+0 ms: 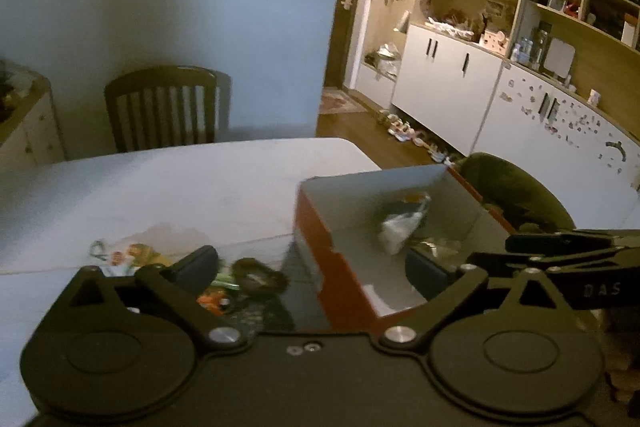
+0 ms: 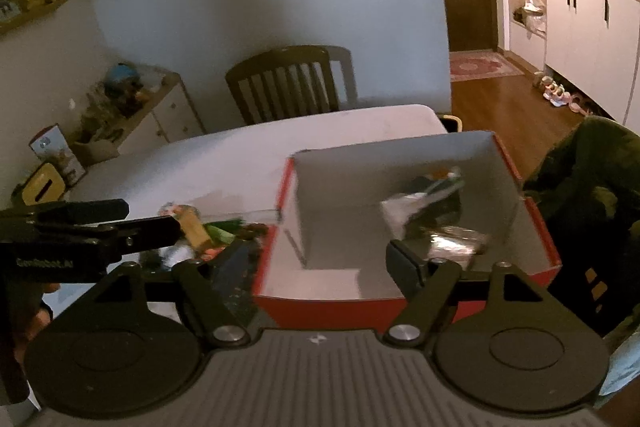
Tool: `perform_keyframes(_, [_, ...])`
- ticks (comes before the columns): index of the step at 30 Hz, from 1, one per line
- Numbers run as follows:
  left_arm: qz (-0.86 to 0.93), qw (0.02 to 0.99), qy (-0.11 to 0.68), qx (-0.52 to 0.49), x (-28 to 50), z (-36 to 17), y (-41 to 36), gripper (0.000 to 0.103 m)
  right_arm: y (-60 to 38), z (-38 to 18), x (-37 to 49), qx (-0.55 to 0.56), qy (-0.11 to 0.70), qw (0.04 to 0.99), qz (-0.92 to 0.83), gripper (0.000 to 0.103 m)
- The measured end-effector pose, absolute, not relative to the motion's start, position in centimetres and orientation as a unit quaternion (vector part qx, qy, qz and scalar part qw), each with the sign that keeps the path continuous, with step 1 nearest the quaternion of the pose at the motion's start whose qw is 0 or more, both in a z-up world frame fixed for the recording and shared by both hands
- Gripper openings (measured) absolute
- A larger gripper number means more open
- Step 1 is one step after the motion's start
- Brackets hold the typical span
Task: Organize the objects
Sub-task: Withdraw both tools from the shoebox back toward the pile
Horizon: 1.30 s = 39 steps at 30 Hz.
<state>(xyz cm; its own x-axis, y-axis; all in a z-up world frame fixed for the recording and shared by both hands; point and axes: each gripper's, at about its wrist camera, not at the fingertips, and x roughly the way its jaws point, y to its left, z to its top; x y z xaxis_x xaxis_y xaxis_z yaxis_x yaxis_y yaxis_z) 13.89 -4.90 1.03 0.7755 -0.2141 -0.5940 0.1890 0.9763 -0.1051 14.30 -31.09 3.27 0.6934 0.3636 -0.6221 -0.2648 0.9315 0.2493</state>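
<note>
A red cardboard box (image 1: 320,259) with a grey inside stands at the white table's right edge and shows in the right wrist view (image 2: 320,307) too. Several packets (image 1: 400,227) lie inside it at the far right (image 2: 424,215). A pile of small colourful items (image 1: 224,287) lies on the table left of the box (image 2: 208,235). My left gripper (image 1: 316,275) is open and empty, its fingers straddling the box's left wall. My right gripper (image 2: 320,267) is open and empty over the box's near edge.
A wooden chair (image 1: 164,107) stands at the table's far side. A dark green chair back (image 2: 584,195) is right of the box. A low cabinet (image 2: 132,115) with clutter stands at the left wall. White cupboards (image 1: 448,75) line the right side.
</note>
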Motion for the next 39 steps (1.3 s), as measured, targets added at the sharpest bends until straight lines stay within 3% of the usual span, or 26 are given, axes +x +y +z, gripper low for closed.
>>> perform_keyframes(13, [-0.094,0.944,0.315,-0.024,10.8,-0.1,2.7,0.102,-22.4,4.1,10.9,0.063,0.319,0.928,0.179,0.093])
perform_keyframes(23, [-0.069,0.944,0.320,-0.032,9.6,-2.2,9.1,0.103,-16.5,2.9,10.4,0.058,0.322,0.926,0.189,0.098])
perform_keyframes(39, [-0.021,0.910,0.405,-0.087,9.9,-9.1,16.1,0.103,-9.0,-2.7,13.6,0.022,0.366,0.913,0.176,0.098])
